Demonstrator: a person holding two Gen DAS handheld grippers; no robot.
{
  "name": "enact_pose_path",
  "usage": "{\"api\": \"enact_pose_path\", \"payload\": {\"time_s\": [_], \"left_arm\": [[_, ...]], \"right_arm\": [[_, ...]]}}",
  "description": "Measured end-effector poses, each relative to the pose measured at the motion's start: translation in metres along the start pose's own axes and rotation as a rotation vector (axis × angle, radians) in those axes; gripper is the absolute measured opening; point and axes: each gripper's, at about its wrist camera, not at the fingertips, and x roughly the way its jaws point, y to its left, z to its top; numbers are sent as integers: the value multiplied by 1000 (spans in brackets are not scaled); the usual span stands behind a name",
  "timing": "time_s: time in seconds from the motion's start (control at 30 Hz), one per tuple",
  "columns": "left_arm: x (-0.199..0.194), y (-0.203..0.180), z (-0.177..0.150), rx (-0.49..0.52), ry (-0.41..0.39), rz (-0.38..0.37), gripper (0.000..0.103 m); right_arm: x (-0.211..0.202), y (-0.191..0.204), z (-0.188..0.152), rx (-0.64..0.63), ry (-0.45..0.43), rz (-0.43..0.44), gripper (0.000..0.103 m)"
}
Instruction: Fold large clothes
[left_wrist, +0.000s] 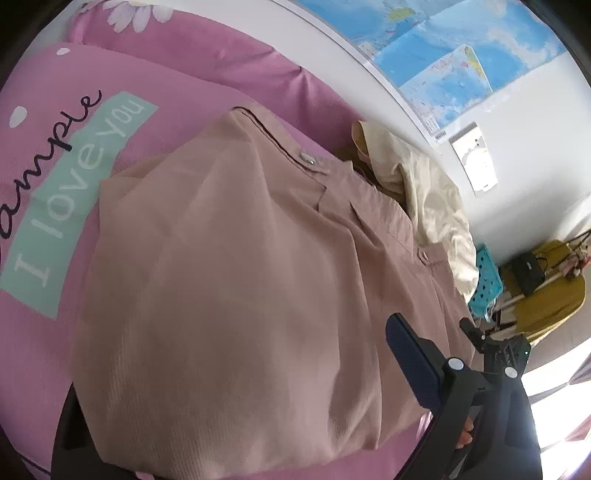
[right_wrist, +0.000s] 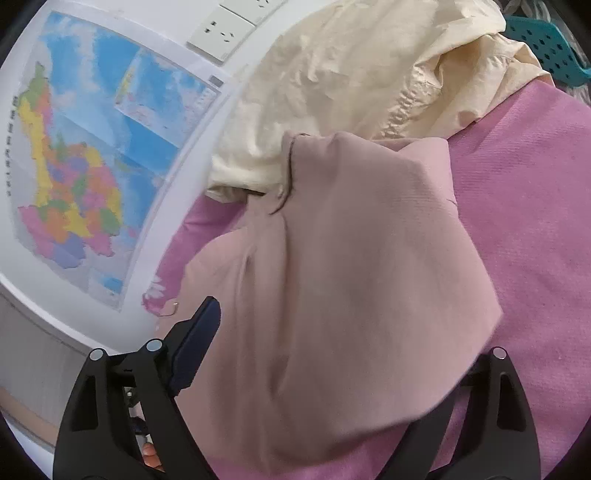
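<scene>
From the left wrist, the dusty-pink shirt (left_wrist: 236, 266) lies folded on the pink bed sheet (left_wrist: 207, 70), a cream garment (left_wrist: 417, 192) beside it; whether the left tongs (left_wrist: 258, 435) are spread cannot be told. From the right wrist, the right tongs (right_wrist: 343, 373) stand spread over the shirt (right_wrist: 351, 258), pinching nothing

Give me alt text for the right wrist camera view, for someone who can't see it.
A dusty-pink garment lies part-folded on a pink bedsheet, draped between the wide-open fingers of the right gripper. A crumpled cream garment sits behind it, beside a wall map.
</scene>
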Motion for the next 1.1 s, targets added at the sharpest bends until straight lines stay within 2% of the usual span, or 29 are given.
{"api": "enact_pose_path", "payload": {"time_s": [0.03,0.07,0.1,0.13,0.2,0.27,0.33,0.37,0.4,0.43,0.47,0.5,0.53,0.57,0.63,0.73,0.83,0.9,1.1], "left_arm": [[1,1,2,-11,-7,4,90],[2,1,4,-11,-11,18,87],[3,0,5,-2,-13,38,83],[4,0,6,7,-13,55,77],[5,0,9,17,-16,84,70],[6,1,11,11,-13,79,70],[7,4,13,-5,-8,35,81],[8,3,14,-9,-9,23,86],[9,2,14,-13,-12,23,87],[10,0,15,-12,-15,33,87],[12,-3,15,3,-16,48,87],[13,-5,16,21,-20,70,81],[14,-6,17,31,-24,106,67],[14,-6,18,37,-24,125,62],[14,-1,22,28,-6,129,46],[12,5,28,13,17,107,30],[6,3,33,16,16,96,21],[-2,0,39,24,8,70,18],[-40,-13,65,92,-54,34,17]], "right_arm": [[2,2,0,-7,4,-9,84],[4,3,1,-15,5,-20,78],[6,3,1,-21,9,-41,65],[9,0,2,-17,19,-43,59],[10,-7,5,9,26,-29,39],[13,-16,8,28,54,19,38],[14,-15,10,20,74,44,45],[14,-14,12,13,83,65,54],[15,-11,13,10,91,80,58],[17,-8,14,-4,103,78,58],[21,-4,15,-33,119,56,47],[25,-3,15,-47,126,39,30],[29,-5,15,-50,144,43,26],[34,-9,16,-39,164,68,20],[35,-14,17,-14,176,114,15],[32,-4,20,-46,181,134,12],[25,16,22,-103,175,144,11],[19,34,25,-138,171,159,11],[11,91,37,-244,152,205,11]]}}
